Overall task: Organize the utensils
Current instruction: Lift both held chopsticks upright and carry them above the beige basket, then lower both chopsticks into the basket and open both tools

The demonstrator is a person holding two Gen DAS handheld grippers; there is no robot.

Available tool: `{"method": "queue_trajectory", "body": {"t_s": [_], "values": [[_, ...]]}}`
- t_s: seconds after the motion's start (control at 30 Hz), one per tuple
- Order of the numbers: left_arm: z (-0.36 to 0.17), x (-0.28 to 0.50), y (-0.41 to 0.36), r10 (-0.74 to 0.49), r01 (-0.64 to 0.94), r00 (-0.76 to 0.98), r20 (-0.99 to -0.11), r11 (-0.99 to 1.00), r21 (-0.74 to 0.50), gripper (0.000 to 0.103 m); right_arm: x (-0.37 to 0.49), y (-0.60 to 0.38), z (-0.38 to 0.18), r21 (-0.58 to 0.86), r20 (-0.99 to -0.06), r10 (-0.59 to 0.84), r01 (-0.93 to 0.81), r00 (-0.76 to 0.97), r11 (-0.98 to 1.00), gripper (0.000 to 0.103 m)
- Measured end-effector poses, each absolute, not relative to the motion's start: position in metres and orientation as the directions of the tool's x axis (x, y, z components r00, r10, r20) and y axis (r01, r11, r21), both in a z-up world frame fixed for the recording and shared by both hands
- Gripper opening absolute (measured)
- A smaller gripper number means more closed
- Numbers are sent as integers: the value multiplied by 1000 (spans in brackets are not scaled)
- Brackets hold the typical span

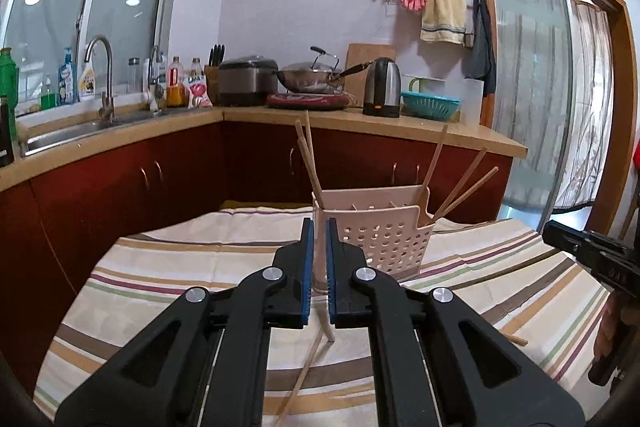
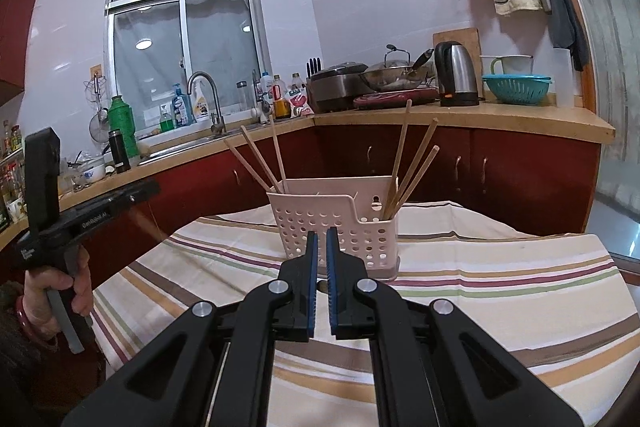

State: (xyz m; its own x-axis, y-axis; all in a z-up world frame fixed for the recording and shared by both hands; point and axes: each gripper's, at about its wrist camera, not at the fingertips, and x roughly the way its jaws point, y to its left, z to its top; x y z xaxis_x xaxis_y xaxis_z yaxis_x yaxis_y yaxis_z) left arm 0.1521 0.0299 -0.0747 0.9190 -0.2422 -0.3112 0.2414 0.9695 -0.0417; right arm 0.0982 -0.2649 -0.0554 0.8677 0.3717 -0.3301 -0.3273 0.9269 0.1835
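A pale pink perforated utensil basket (image 1: 384,239) (image 2: 340,219) stands on the striped tablecloth (image 1: 160,267) (image 2: 520,267). Several wooden chopsticks (image 2: 412,171) lean out of its left and right ends. My left gripper (image 1: 319,227) is just in front of the basket's left end, shut on a pale chopstick (image 1: 330,331) held nearly upright, its lower end poking out below the pads. The left gripper (image 2: 154,185) also shows at the left of the right wrist view. My right gripper (image 2: 322,237) hovers before the basket's front wall, shut with nothing seen between its pads. A loose chopstick (image 1: 300,379) lies on the cloth.
Another chopstick end (image 1: 516,340) lies on the cloth under the right gripper (image 1: 548,229). Red cabinets and a wooden counter wrap behind the table, with a sink tap (image 2: 208,99), wok (image 2: 394,75), kettle (image 2: 456,75) and teal colander (image 2: 516,89). A hand (image 2: 60,287) grips the left tool.
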Motion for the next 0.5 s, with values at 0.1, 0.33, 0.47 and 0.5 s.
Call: {"method": "queue_trajectory", "body": {"t_s": [0.1, 0.33, 0.47, 0.5], "values": [[-81, 160, 28, -237, 236, 919, -316, 971, -41, 6, 101, -265, -54, 186, -326, 369, -324, 870, 928, 5], [-86, 164, 29, -241, 242, 917, -318, 970, -38, 1, 107, -265, -50, 181, -315, 364, -321, 877, 930, 1], [-89, 166, 30, -240, 244, 912, -334, 969, -30, 1, 110, -265, -49, 182, -319, 365, -321, 875, 929, 1], [-93, 166, 31, -238, 243, 907, -348, 970, -28, 1, 111, -265, -50, 184, -322, 366, -321, 873, 929, 1]]}}
